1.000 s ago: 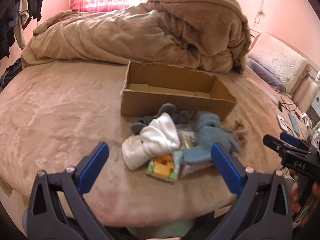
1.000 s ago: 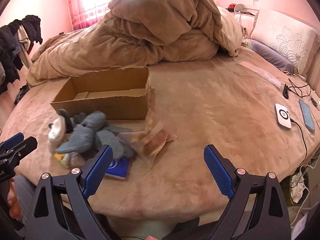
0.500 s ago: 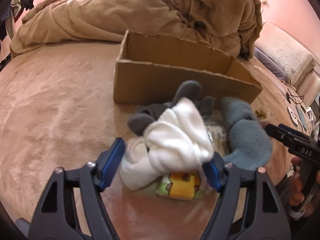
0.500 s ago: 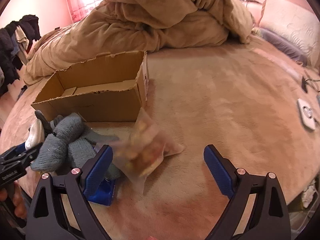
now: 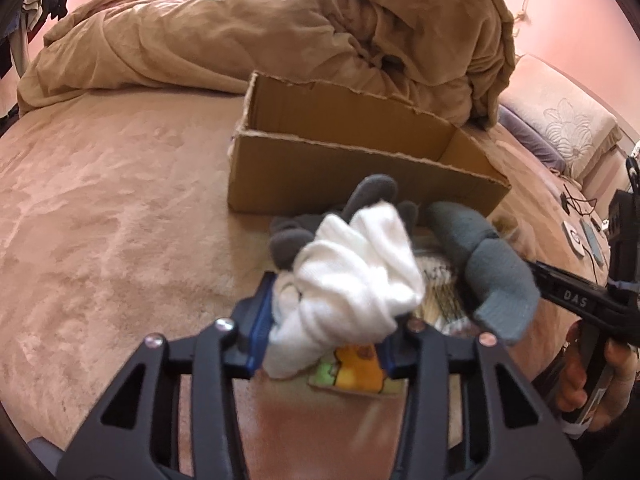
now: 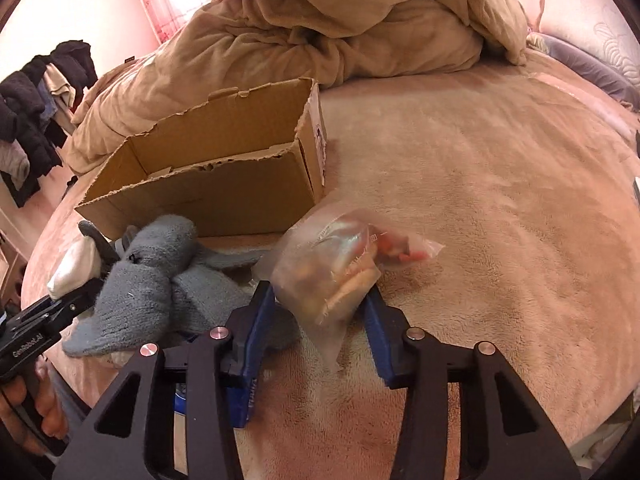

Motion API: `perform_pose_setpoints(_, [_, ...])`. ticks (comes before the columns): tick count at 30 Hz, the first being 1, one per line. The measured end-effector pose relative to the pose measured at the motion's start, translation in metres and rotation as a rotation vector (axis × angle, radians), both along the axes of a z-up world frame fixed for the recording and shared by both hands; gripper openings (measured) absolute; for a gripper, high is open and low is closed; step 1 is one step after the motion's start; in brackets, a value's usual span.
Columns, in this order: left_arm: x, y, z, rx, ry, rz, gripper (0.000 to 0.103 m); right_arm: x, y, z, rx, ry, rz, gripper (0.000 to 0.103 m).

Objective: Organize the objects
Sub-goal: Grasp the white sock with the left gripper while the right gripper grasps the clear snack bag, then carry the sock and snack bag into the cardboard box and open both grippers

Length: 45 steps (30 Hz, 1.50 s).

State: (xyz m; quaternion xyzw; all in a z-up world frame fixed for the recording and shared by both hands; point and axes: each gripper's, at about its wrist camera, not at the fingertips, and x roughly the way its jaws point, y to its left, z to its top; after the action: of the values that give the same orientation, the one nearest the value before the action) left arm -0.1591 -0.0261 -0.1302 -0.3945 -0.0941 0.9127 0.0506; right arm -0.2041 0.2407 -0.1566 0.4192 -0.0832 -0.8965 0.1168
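A white sock bundle (image 5: 356,280) lies on top of a pile in front of an open cardboard box (image 5: 352,176) on the bed. My left gripper (image 5: 324,332) is shut on it, both blue pads pressed into its lower end. Under it lie a dark grey sock (image 5: 372,192), a colourful packet (image 5: 356,368) and a grey-blue sock (image 5: 492,276). In the right wrist view a clear plastic bag (image 6: 332,256) of small snacks sits beside the box (image 6: 248,196). My right gripper (image 6: 320,308) is closing on it, pads touching both of the bag's sides.
A heaped tan duvet (image 5: 280,32) fills the bed behind the box. A pillow (image 5: 560,120) and a phone with a charger (image 5: 576,240) lie at the right. Dark clothes (image 6: 32,100) hang at the far left. The bed's front edge is just below both grippers.
Both grippers came down and forward onto the pile. The left jaws went from wide open to shut on the white sock. The right jaws narrowed around the plastic bag.
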Motion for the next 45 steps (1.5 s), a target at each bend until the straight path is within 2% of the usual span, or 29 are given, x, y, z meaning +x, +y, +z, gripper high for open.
perform_pose_setpoints(10, [0.026,0.002,0.036,-0.005,0.048,0.008,0.043,0.014,-0.001,0.02,0.017,0.045,0.011,0.042])
perform_pose_setpoints(18, [0.034,0.008,0.079,-0.005,0.093,-0.005,0.043,0.023,0.0,0.063,0.029,0.101,0.018,0.042])
perform_pose_setpoints(28, [-0.005,0.016,0.116,0.012,0.115,-0.032,0.043,-0.001,-0.006,0.098,0.025,0.129,0.035,0.042])
perform_pose_setpoints(34, [-0.041,0.021,0.11,0.031,0.092,-0.048,0.043,-0.03,-0.014,0.101,0.029,0.124,0.058,0.042])
perform_pose_setpoints(45, [-0.109,0.035,0.081,0.039,0.044,-0.085,0.044,-0.076,-0.04,0.08,0.022,0.079,0.127,0.043])
